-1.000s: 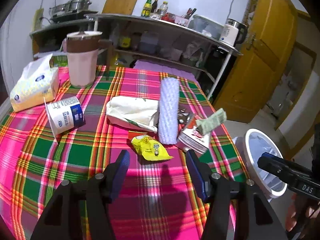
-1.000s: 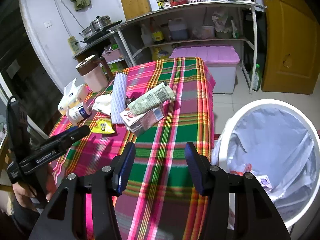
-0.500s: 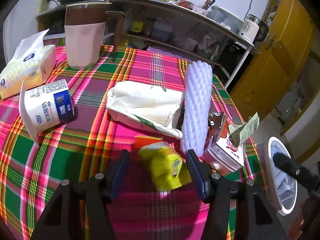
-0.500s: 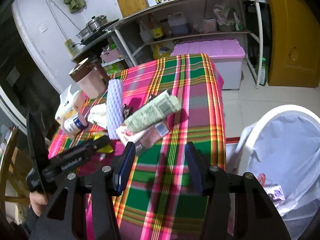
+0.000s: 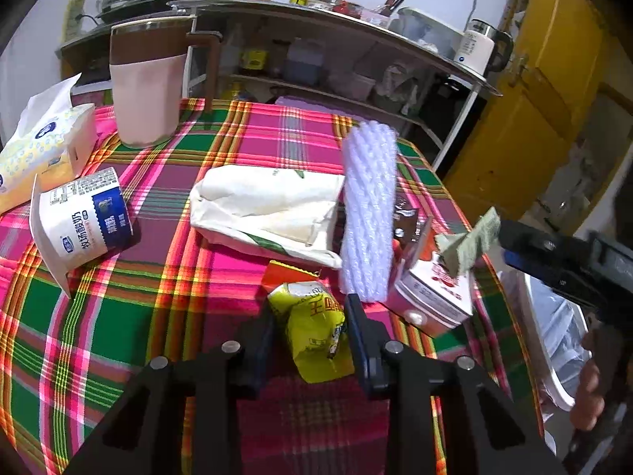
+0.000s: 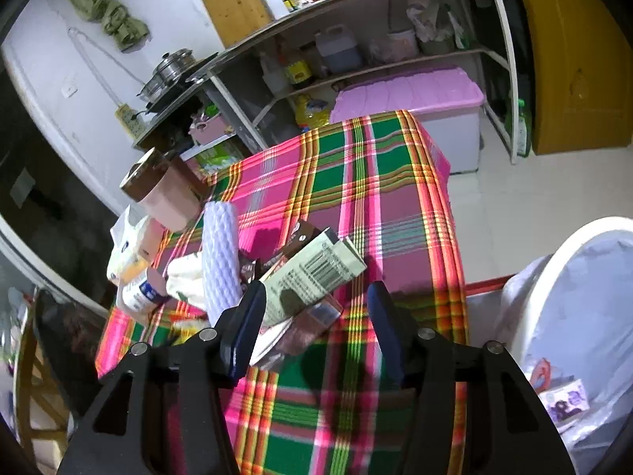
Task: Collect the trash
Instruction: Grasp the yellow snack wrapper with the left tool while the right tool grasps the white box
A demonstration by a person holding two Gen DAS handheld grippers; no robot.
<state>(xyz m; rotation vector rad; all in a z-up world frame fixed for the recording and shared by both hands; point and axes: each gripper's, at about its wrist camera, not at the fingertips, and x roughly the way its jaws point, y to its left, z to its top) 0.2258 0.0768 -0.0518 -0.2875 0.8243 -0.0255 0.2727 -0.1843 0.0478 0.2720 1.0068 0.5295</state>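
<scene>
Your left gripper (image 5: 310, 326) has just been closing and now seems to pinch the one yellow wrapper (image 5: 314, 330) on the plaid table (image 5: 118, 316), your right gripper (image 6: 316, 316) gapes empty near the table edge, beside one white bin (image 6: 573, 245).

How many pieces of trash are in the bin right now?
2: a red scrap low in the bin, and a purple wrapper just below and right of it. More may lie out of view.

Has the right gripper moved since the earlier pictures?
Yes. The right gripper moved away from the trash bin, toward the green carton; its jaws are open.
</scene>
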